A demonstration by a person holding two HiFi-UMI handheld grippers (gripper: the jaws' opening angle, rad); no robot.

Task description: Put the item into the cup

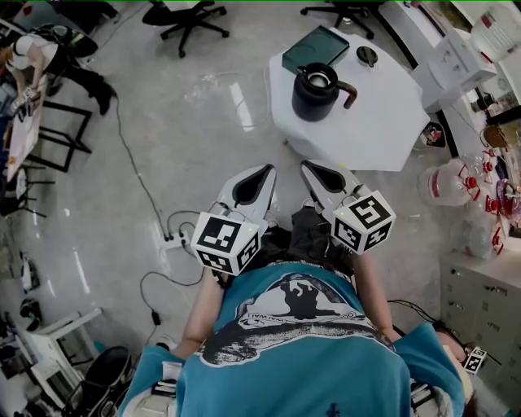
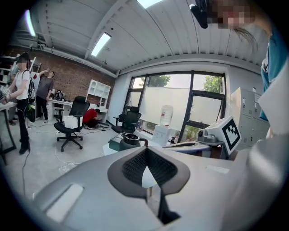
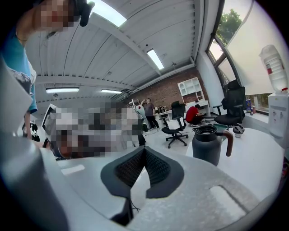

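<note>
At the bottom of the head view is the person's teal shirt (image 1: 301, 358). Just above it, in the middle of the frame, the left gripper (image 1: 262, 174) and the right gripper (image 1: 313, 171) are held side by side over the grey floor (image 1: 163, 122). Both point toward the top of the frame, and their tips lean a little toward each other. In the left gripper view the jaws meet at the tips and nothing is between them. In the right gripper view it is the same: the pads are together at the tip and hold nothing.

Farther away, in the upper right of the head view, stands a white table (image 1: 383, 122), well apart from both grippers. On it the dark cup (image 1: 316, 89) stands upright. Its long axis is vertical, its open mouth faces up, and its brown handle points to the right of the frame. Just above the cup in the frame lies a flat green box (image 1: 316, 49). The small dark item (image 1: 367, 55) lies on the table to the right of the box, apart from the cup. It looks round and is too small to tell which way it points. Farthest, at the top edge, stand black office chairs (image 1: 191, 20).
</note>
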